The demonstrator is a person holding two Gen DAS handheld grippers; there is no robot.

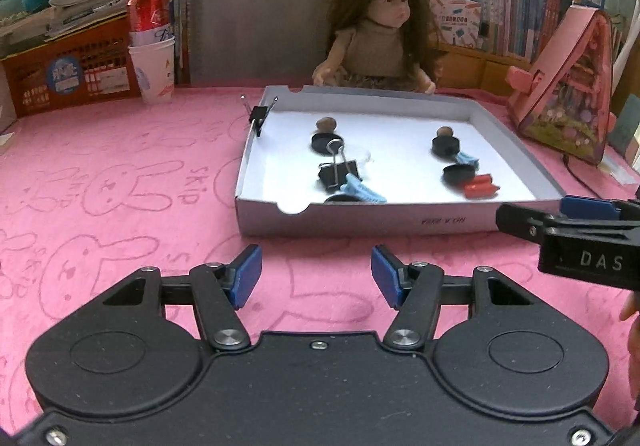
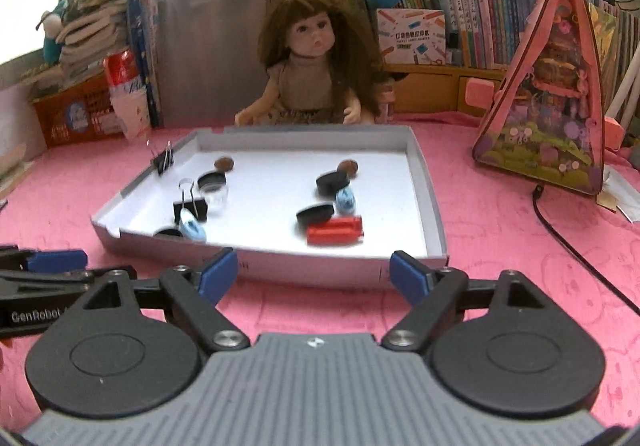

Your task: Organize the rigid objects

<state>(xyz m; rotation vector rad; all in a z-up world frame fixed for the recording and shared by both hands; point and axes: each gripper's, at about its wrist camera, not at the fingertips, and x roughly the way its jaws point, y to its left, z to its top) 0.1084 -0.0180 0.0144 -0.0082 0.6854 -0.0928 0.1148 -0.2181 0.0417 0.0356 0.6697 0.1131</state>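
both grippers sit nearest the cameras, low over the pink rabbit-print cloth [image 1: 120, 182] on the near side of the shallow white tray [image 2: 428, 206], and neither has anything between its blue pads. left gripper [image 1: 317, 275] stands at a middling gap, empty; right gripper [image 2: 314, 271] is wide apart and empty, its tips just in front of the tray's near wall. each is angled down toward the tray, with the right one showing at the right edge of the left view.

as for progress, all the small rigid things lie inside the tray, so gathering looks done or nearly so, though they are scattered rather than grouped. largest first: a black binder clip [image 1: 338, 171] near the left, a red clip [image 2: 335, 231] near the right, 2 light blue hair clips [image 1: 366, 190] [image 2: 345, 200], several black caps [image 2: 332, 182], 2 brown nuts [image 1: 325, 123] [image 2: 347, 167] toward the far side. another binder clip [image 1: 259, 114] grips the tray's far-left wall.
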